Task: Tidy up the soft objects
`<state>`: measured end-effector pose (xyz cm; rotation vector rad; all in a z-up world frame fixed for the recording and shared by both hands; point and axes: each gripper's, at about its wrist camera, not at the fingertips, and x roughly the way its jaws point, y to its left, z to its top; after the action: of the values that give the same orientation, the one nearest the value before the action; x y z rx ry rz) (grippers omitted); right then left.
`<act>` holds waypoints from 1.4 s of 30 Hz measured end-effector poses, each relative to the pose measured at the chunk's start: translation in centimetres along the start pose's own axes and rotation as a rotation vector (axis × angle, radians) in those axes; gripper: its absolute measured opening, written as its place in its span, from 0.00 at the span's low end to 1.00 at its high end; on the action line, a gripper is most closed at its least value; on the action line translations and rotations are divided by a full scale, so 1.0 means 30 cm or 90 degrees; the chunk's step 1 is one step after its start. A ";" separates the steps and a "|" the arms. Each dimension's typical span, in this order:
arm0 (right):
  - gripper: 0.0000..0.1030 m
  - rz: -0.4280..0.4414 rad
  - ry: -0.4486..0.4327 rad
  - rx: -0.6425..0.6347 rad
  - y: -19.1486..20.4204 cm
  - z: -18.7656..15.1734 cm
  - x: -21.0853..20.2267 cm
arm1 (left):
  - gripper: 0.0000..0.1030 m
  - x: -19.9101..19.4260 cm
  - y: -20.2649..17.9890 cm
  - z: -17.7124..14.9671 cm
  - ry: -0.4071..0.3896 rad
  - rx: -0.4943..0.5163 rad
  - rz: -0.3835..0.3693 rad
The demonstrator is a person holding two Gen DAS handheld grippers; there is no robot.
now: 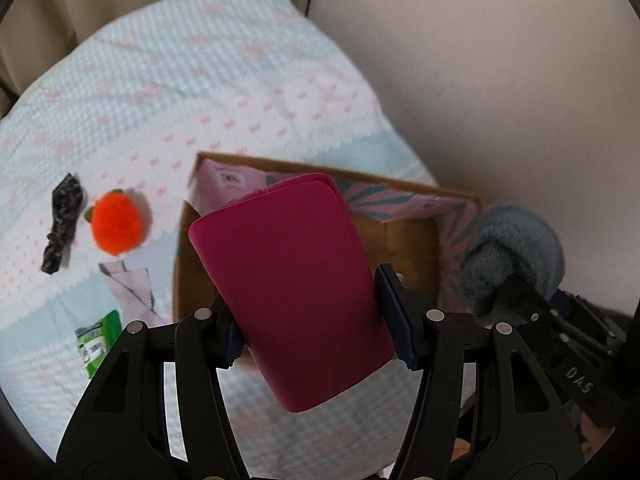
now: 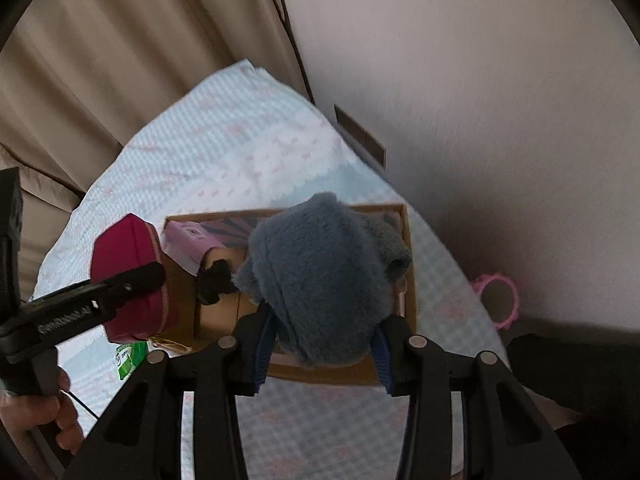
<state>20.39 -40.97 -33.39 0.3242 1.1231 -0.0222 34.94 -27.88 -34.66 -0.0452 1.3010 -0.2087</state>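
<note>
Your left gripper (image 1: 316, 300) is clenched on a magenta pouch (image 1: 292, 292): a flat, soft, rounded-corner case, smooth-faced, with a zip seam along its edge in the right wrist view (image 2: 132, 280). It hangs tilted above the near left corner of the cardboard box (image 1: 404, 240), clear of the bed cover.

Your right gripper (image 2: 320, 344) is clamped on a grey-blue plush bundle (image 2: 320, 276), thick, fuzzy and folded over itself, with a darker grey fold at its far right. It is held over the right half of the box (image 2: 410, 264); whether it touches the box cannot be told.

The box is open, brown, with pink patterned flaps, and sits near the bed's right edge by the wall. A pink carton (image 2: 192, 240) and a small black item (image 2: 214, 282) lie inside.

On the pale blue bed cover (image 1: 160, 92), left of the box, lie an orange pompom fruit (image 1: 116, 224), a dark knitted strip (image 1: 62, 224), a pale folded cloth (image 1: 132, 284) and a green packet (image 1: 98, 340).
</note>
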 end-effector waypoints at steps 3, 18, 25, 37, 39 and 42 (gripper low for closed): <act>0.38 0.012 0.022 0.013 -0.045 0.021 0.069 | 0.53 0.089 -0.011 0.013 0.033 0.014 0.015; 1.00 0.069 0.092 0.115 -0.099 0.088 0.266 | 1.00 0.260 -0.025 0.021 0.126 0.083 0.068; 1.00 0.065 0.083 0.097 -0.082 0.072 0.236 | 1.00 0.211 -0.008 -0.004 0.118 0.069 0.066; 1.00 0.042 0.003 0.034 -0.008 0.045 0.019 | 1.00 -0.090 -0.013 -0.058 0.010 0.052 0.049; 1.00 0.036 -0.017 0.011 0.017 0.034 -0.040 | 1.00 -0.151 -0.012 -0.074 -0.012 0.054 0.045; 1.00 0.020 -0.038 -0.010 0.059 0.015 -0.116 | 1.00 -0.280 -0.003 -0.116 -0.054 0.062 0.041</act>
<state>19.59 -39.89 -29.70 0.3248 1.0588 0.0044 29.50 -26.18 -27.59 0.0708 1.2047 -0.2124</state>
